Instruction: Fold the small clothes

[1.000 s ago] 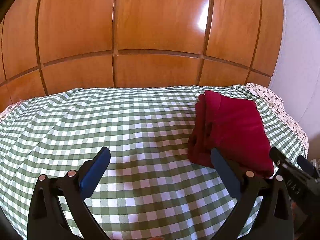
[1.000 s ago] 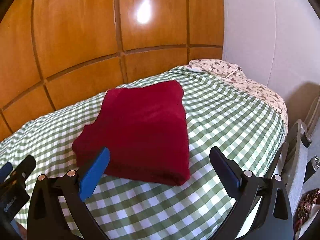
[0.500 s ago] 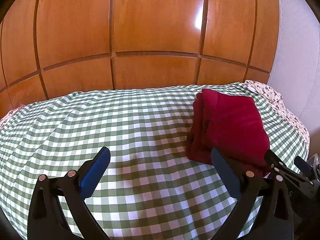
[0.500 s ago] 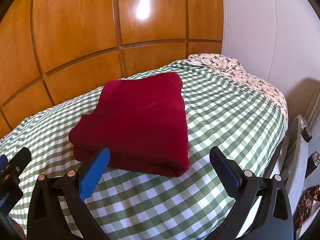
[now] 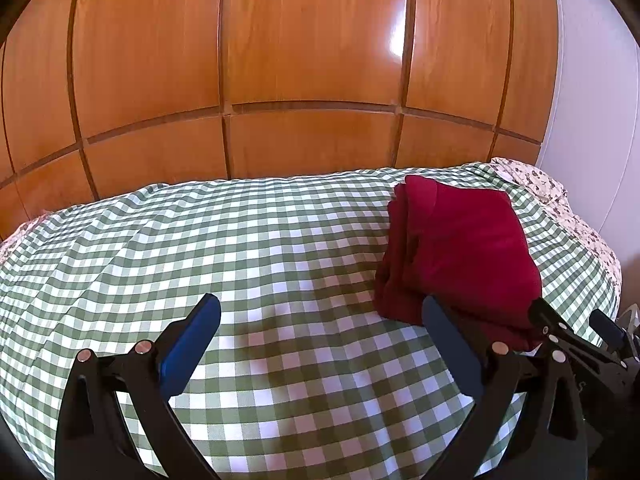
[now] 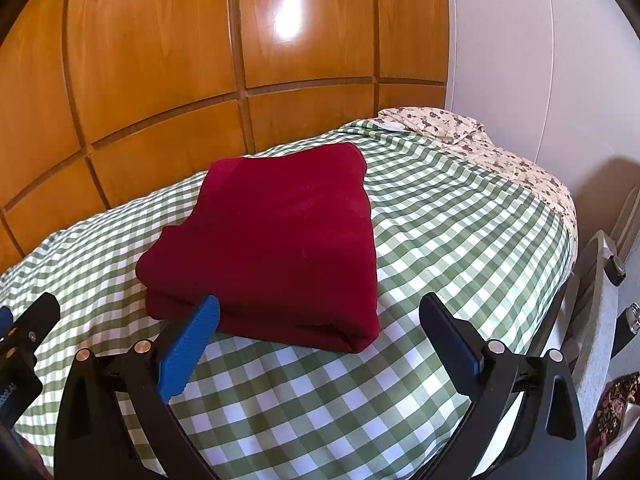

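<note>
**Mia:** Where is the red cloth [image 6: 276, 248]?

**Tom:** It lies on the bed [image 6: 440, 240], on the green and white checked cover. It is folded into a thick, neat pile. It sits near the end with the flowery pillow [image 6: 460, 128].

**Mia:** Is a gripper holding it?

**Tom:** No. The right gripper [image 6: 320, 324] hangs just in front of the pile with its jaws wide, and nothing is in them. The left gripper [image 5: 320, 324] is over the bare cover, beside the pile. Its jaws are wide and hold nothing too.

**Mia:** So which step is this?

**Tom:** I think the folding of this one is done. Next they may need a new piece to fold, or they may press this pile flat.

**Mia:** Do you see more clothes?

**Tom:** No. The near edge of the bed is hidden behind the grippers. The things by the white wall [image 6: 520, 60] at the right are cut off, so I can't tell what they are.
</note>
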{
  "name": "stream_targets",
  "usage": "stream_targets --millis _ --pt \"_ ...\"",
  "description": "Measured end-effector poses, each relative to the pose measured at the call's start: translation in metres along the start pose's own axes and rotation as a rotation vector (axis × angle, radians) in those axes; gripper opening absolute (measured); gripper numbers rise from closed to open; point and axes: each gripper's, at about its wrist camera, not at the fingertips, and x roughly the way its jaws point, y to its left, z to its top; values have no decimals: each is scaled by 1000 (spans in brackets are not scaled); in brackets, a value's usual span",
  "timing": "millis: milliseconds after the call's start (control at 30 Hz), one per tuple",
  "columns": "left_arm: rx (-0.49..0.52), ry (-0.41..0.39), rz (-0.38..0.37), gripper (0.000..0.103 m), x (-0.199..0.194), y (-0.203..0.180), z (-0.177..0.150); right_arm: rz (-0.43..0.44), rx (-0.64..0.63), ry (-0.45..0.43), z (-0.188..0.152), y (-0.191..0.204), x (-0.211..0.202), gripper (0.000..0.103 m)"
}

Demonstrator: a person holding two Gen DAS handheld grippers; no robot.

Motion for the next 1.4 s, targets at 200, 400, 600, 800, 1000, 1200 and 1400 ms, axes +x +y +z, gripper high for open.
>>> stream_targets --millis 200,400,600,800,1000,1200,1400 --pt "11 -5 1 101 -2 0 0 1 0 2 -1 0 1 99" --pt "20 -7 0 101 -3 -2 1 2 5 6 -1 -1 2 99" --pt "29 -19 11 101 -3 -4 1 -1 9 16 -4 -3 6 99" --pt "25 24 -1 101 7 -3 -1 -4 10 19 -5 -5 8 99" --pt "-20 62 -2 101 14 3 -5 -10 -2 -2 -4 -3 4 99" --pt "-42 52 10 101 12 10 -6 -8 -18 -6 -4 1 2 99" --pt "-39 51 16 101 14 10 -7 -4 -26 -7 -4 3 1 99"
